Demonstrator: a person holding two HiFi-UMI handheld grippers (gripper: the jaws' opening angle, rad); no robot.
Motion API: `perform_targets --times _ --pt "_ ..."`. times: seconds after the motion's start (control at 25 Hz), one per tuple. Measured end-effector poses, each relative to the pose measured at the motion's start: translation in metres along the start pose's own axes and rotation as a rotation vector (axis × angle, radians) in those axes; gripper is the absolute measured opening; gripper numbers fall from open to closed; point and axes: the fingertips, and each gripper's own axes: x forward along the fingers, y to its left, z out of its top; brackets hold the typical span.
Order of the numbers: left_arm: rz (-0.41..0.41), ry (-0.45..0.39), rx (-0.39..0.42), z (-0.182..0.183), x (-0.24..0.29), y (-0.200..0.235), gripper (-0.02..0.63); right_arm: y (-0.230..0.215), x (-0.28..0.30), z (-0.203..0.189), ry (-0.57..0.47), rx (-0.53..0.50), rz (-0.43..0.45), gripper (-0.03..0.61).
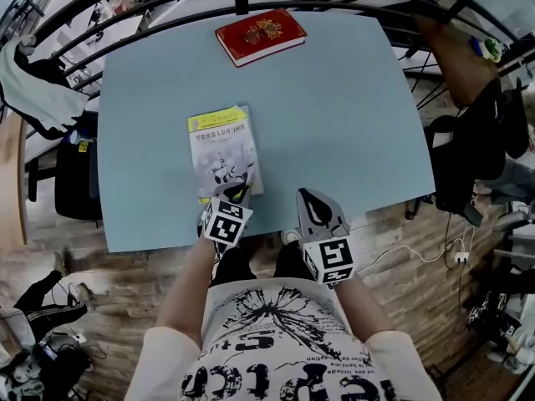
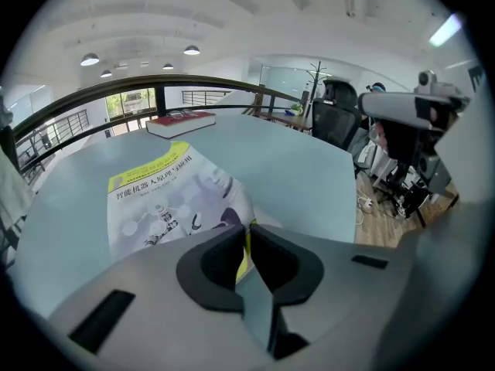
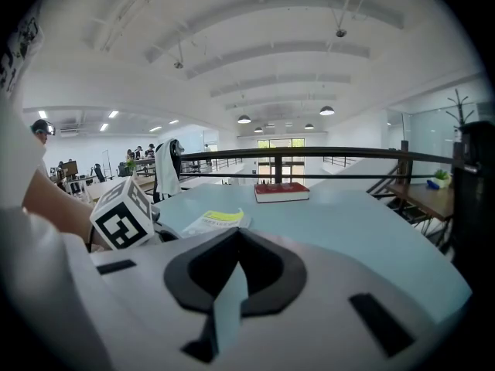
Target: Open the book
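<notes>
I lose the paperback book's near corner beneath the left gripper, its yellow edge mostly hidden between the fingers, red book's gilt title too small to read, distant people mere specks.

red book lies at blue table's far edge.

The book is lying on the table near its front edge, left of centre. A second book is sitting at the far edge, just before the railing. The left hand-held gripper is reaching over the front edge, with the book's near right corner between its jaws. The right hand-held gripper is hanging to its right, apart from the book.
</notes>
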Motion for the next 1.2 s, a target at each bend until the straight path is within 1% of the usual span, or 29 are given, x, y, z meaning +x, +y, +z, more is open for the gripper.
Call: perform_targets --times 0.16,0.32,0.52,0.68,0.8,0.96,1.2 --pt "0.009 -0.054 -0.030 0.006 -0.019 0.010 0.029 0.011 0.007 0.010 -0.017 -0.017 0.031 0.011" --pt "0.029 -0.113 -0.033 0.016 -0.047 0.016 0.028 0.026 0.014 0.031 -0.074 -0.058 0.082 0.011" --pt "0.101 -0.222 -0.040 0.025 -0.088 0.031 0.028 0.049 0.021 0.054 -0.144 -0.139 0.163 0.011" --pt "0.176 -0.297 -0.066 0.025 -0.126 0.052 0.028 0.066 0.031 0.068 -0.165 -0.164 0.212 0.011" --pt "0.226 -0.330 -0.108 0.017 -0.148 0.069 0.028 0.077 0.038 0.076 -0.175 -0.174 0.243 0.011" --pt "0.297 -0.345 -0.154 -0.004 -0.171 0.093 0.028 0.097 0.045 0.082 -0.184 -0.198 0.282 0.011" --pt "0.379 -0.336 -0.282 -0.045 -0.187 0.134 0.029 0.126 0.058 0.086 -0.179 -0.227 0.331 0.011"
